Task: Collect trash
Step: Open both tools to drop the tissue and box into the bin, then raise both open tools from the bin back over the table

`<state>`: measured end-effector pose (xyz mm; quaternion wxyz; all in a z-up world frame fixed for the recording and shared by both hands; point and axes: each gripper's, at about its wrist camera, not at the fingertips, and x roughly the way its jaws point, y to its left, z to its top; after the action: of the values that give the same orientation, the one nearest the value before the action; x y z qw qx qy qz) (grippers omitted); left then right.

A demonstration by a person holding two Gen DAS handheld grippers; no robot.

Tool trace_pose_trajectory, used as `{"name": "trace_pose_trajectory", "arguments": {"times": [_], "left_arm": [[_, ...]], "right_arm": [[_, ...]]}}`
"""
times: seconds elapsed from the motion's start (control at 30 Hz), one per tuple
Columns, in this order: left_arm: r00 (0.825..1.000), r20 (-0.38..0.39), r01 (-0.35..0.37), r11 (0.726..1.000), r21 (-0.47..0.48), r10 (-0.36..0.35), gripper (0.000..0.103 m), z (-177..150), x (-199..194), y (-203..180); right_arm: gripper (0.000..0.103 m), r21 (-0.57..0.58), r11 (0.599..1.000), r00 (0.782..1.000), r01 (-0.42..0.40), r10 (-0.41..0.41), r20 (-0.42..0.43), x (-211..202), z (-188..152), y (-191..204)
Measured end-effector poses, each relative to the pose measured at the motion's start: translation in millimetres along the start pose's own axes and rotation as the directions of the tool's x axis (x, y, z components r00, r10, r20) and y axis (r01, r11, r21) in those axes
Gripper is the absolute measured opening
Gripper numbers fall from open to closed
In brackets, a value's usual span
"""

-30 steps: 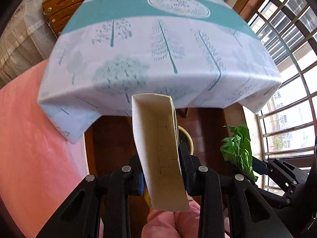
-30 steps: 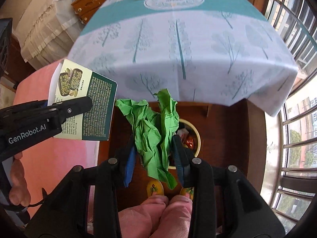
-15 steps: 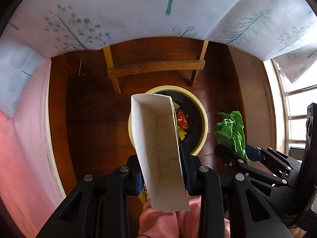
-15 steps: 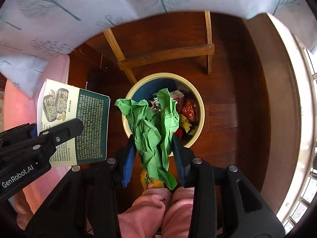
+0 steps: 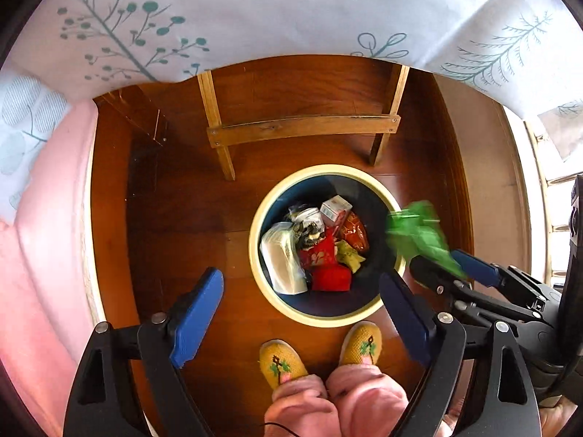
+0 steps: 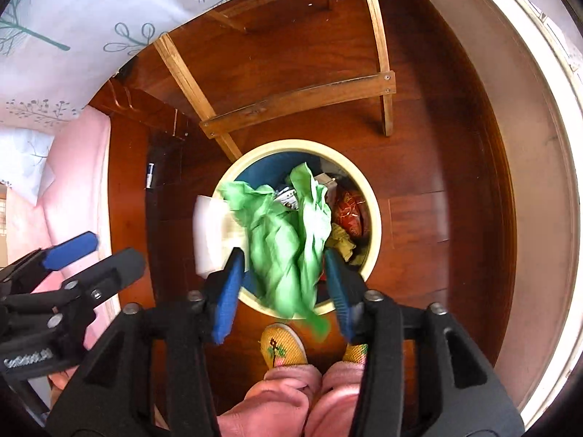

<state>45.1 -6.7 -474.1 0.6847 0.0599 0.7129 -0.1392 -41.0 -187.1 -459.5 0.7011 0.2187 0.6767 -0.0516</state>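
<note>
Between the wide-apart jaws of the left gripper [image 5: 302, 313] nothing remains: they have just been opening, and the carton they clamped half a second ago is gone from them. In the right wrist view a blurred white carton [image 6: 211, 233] shows past the tip of the right gripper's left jaw, at the bin's rim, seemingly mid-fall. The right gripper [image 6: 284, 284] has also just been opening; the green paper [image 6: 288, 240] hangs loose between its parted jaws, smeared with motion, apparently no longer pinched. Beyond both sets of jaws stands the bin [image 5: 255, 225], already holding wrappers and a small box. Both pieces seem released over it, so this drop looks nearly done.
</note>
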Motion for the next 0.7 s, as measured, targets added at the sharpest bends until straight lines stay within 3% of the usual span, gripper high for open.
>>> {"name": "trace_pose_trajectory", "arguments": {"times": [0.03, 0.07, 0.43, 0.7], "left_arm": [[1.0, 0.003, -0.005, 1.0, -0.002, 0.005, 0.092, 1, 0, 0], [1.0, 0.007, -0.009, 1.0, -0.004, 0.009, 0.093, 2, -1, 1], [1.0, -0.003, -0.015, 0.999, -0.032, 0.014, 0.097, -4, -37, 12], [1.0, 0.0, -0.023, 0.997, -0.074, 0.023, 0.097, -28, -102, 17]], "right_arm": [[0.065, 0.001, 1.0, 1.0, 0.004, -0.004, -0.003, -1, -1, 1], [0.071, 0.005, 1.0, 1.0, 0.006, -0.006, -0.009, 0, 1, 1], [0.071, 0.01, 1.0, 1.0, 0.014, -0.013, -0.023, 2, 13, -3], [0.071, -0.041, 0.999, 0.999, 0.022, -0.023, -0.028, -49, 11, 18]]}}
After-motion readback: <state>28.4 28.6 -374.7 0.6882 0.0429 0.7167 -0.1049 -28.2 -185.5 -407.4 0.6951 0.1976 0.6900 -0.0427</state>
